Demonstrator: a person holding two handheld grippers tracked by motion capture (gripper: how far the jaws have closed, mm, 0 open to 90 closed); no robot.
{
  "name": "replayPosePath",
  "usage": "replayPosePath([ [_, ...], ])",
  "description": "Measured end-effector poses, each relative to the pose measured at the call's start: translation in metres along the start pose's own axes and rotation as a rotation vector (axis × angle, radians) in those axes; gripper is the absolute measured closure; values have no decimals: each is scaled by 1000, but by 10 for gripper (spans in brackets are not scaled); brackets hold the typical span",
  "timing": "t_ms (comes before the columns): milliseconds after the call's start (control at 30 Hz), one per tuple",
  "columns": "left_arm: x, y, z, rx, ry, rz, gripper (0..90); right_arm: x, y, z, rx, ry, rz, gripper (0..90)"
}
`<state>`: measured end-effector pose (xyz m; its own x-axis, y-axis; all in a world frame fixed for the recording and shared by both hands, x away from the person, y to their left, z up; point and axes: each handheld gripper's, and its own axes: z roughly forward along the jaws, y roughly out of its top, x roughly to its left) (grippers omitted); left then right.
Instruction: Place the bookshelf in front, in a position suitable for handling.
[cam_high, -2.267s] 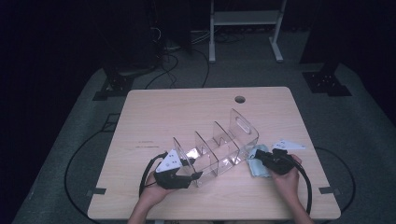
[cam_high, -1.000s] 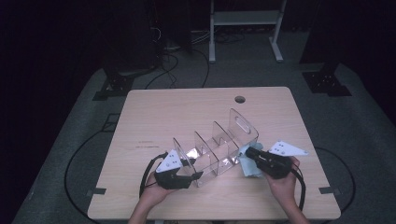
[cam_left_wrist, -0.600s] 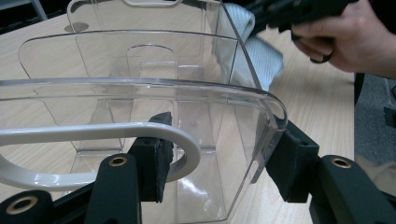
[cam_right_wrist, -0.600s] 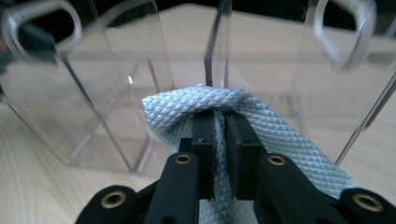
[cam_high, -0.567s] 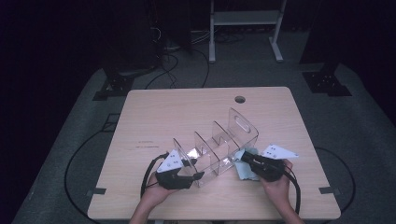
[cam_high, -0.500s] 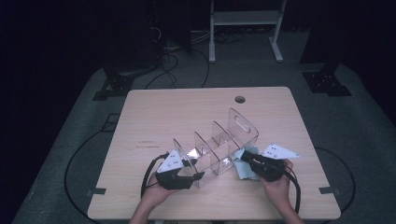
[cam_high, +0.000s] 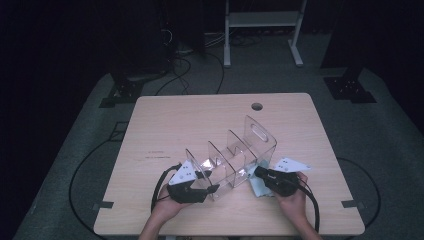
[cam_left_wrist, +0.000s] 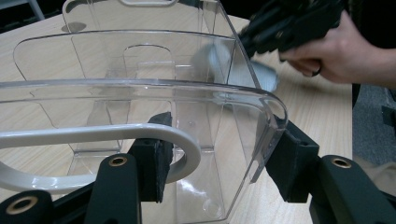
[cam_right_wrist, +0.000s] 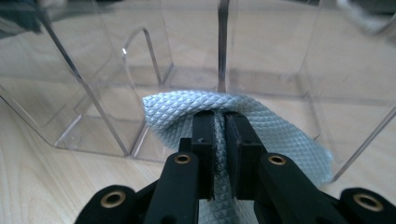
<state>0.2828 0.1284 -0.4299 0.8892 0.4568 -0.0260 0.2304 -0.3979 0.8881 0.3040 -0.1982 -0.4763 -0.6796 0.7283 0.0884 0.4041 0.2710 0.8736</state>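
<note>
My right tongs (cam_right_wrist: 218, 140) are pinching a pale blue-grey cloth (cam_right_wrist: 261, 135) with a diamond weave, the two jaws pressed together on a fold of it. Over the last couple of seconds I have brought that hand in from the bench's right side toward the clear plastic rack (cam_high: 235, 160), and the cloth has come with it — now its front edge bulges against the rack's open side, at the foot of one of the upright dividers (cam_right_wrist: 223, 42). I judge this to be the start of wiping inside the compartments, with the cloth just at the mouth of one and not yet deep in.

My left tongs (cam_left_wrist: 215, 163) have not moved in that time. They are spread around the near end wall of the rack, one pad on the inside and one on the outside of the clear panel, and I cannot tell whether they truly squeeze it or only bracket it. Either way they steady the rack on the bench (cam_high: 165, 125) while the other hand works.

There is a short line of small dark print on the bench top left of the rack — too small to read. I see no brand or label on the rack or cloth.
</note>
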Motion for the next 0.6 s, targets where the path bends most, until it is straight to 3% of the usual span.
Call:
replayPosePath([
  [33,0,0,0,0,0,0,459,0,0,0,0,0,0,820],
  [67,0,0,0,1,2,2,458,-1,-7,8,42,-2,6,819],
  [133,-1,0,0,1,2,2,458,-3,-11,13,68,6,21,819],
  [267,0,0,0,0,0,1,458,-1,-3,4,20,-1,8,820],
  [367,0,0,0,0,-2,2,458,-1,-2,4,16,1,8,820],
  [433,0,0,1,1,0,2,458,-3,-6,8,39,7,22,819],
  [500,-1,0,1,2,1,1,458,-5,-15,20,110,4,34,815],
  [567,-1,0,1,2,2,1,457,-5,-14,20,107,-2,24,815],
  [600,-1,0,1,3,1,3,458,-3,-11,14,77,-2,24,816],
])
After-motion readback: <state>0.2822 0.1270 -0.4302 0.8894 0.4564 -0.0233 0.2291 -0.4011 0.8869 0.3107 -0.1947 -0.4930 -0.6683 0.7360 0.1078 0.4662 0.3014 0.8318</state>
